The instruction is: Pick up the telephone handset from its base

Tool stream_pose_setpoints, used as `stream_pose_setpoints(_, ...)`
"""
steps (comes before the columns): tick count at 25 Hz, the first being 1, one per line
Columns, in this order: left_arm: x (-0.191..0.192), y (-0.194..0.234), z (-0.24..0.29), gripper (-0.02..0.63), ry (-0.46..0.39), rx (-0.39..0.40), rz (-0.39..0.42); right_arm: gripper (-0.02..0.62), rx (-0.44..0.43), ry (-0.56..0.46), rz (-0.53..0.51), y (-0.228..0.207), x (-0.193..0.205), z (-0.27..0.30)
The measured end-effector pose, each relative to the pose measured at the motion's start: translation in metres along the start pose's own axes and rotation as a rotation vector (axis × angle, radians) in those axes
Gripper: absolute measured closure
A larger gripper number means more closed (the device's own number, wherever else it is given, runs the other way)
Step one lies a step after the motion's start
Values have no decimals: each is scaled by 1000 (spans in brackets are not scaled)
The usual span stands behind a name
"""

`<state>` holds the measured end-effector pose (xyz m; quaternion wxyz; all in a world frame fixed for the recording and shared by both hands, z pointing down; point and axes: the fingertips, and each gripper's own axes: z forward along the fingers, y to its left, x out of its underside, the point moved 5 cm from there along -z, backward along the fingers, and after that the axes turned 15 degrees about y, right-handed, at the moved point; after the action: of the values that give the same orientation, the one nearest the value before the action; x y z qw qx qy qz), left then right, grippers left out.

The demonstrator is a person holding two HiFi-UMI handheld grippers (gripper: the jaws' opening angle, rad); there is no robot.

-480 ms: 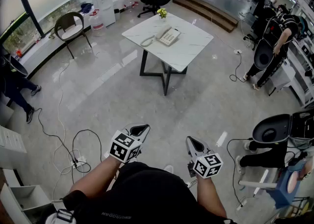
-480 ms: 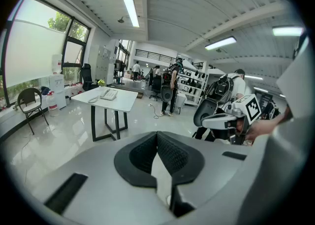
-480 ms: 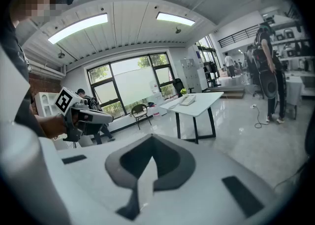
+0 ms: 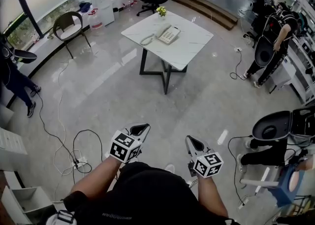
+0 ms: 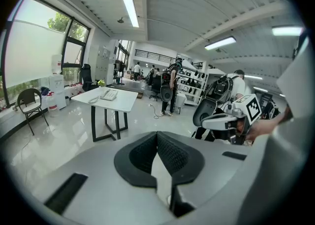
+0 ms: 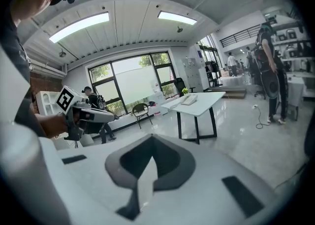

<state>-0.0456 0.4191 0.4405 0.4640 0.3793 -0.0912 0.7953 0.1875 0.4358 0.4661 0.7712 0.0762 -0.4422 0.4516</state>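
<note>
Well, in the head view the cream telephone handset (image 4: 162, 32) rests on its cream push-button base (image 4: 171, 35), along the base's left edge. Its long axis seems to run away from the person, though it is small here. Both sit on a white marble-look square table (image 4: 192, 47), well apart from the left gripper (image 4: 140, 129) and right gripper (image 4: 192, 143) above the glossy grey floor (image 4: 108, 86).

In the left gripper view the jaws are pressed together, empty, with the table far ahead.

In the right gripper view the jaws likewise meet on nothing, and the table stands before large windows (image 6: 133, 79).
</note>
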Motion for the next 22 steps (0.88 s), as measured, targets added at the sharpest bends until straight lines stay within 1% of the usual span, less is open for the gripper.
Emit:
stream_pose_setpoints(2, 1, 2, 1, 601, 4, 2, 1, 596, -4, 2, 4, 1, 0, 2)
stream_pose_setpoints(6, 1, 6, 2, 601, 15, 0, -6, 595, -46, 5, 34, 5, -2, 6)
stream_pose_setpoints(15, 3, 18, -1, 601, 8, -2, -34, 594, -29, 0, -23, 16, -9, 17)
stream_pose_setpoints(22, 5, 36, -4, 601, -2, -3, -34, 595, -26, 6, -20, 22, -16, 32)
